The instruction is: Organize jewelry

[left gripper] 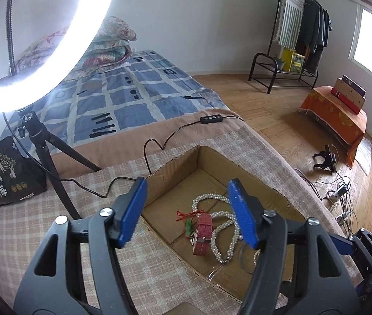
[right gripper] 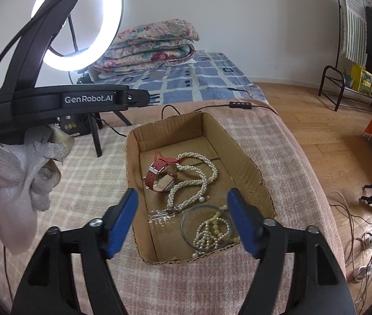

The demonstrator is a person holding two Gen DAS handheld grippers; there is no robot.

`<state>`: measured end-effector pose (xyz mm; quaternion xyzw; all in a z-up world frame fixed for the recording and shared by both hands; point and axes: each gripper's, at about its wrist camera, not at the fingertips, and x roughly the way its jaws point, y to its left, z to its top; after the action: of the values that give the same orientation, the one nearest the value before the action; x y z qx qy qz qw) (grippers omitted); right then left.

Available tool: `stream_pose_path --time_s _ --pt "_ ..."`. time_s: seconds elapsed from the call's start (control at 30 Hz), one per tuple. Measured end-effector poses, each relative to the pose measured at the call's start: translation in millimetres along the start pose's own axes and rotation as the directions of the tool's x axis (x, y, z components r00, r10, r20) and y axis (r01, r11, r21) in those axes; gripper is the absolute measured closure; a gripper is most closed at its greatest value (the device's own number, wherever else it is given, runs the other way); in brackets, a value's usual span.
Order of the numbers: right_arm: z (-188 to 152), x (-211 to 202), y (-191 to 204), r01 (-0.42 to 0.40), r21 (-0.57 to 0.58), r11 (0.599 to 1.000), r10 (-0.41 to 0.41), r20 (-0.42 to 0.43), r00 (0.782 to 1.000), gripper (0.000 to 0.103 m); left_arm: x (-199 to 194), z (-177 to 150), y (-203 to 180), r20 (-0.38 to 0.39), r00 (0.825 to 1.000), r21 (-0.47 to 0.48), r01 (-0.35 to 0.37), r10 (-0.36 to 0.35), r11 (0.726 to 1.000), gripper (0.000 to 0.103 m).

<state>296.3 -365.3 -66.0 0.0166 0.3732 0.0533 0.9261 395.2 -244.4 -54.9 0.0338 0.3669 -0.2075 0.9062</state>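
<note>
Bedroom floor and a checked bed stretch behind a plaid-covered surface carrying an open cardboard box (left gripper: 175, 162). From the left wrist, the left gripper (left gripper: 190, 212) stands open and empty above the red watch (left gripper: 202, 232) and pearl necklace (left gripper: 222, 225), the watch's strap running away from the fingers. From the right wrist, the right gripper (right gripper: 183, 220), also open and empty, hangs nearest a beaded bracelet (right gripper: 212, 232).

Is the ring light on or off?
On. The ring light glows bright white all around in both views.
</note>
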Motion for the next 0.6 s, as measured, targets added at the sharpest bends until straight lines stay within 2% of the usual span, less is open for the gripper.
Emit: stream_pose_path --time_s 0.4,0.6 --pt "5.5 -18.5 13.4 0.037 -0.036 0.999 -0.036 0.022 0.999 0.026 -25.6 1.1 -0.3 0.030 0.999 0.013 -0.015 0.014 1.000 0.029" --pt "9.0 -37.8 23.0 0.055 -0.057 0.997 -0.052 0.044 0.998 0.026 -53.1 0.6 2.6 0.060 0.998 0.016 -0.026 0.025 1.000 0.028"
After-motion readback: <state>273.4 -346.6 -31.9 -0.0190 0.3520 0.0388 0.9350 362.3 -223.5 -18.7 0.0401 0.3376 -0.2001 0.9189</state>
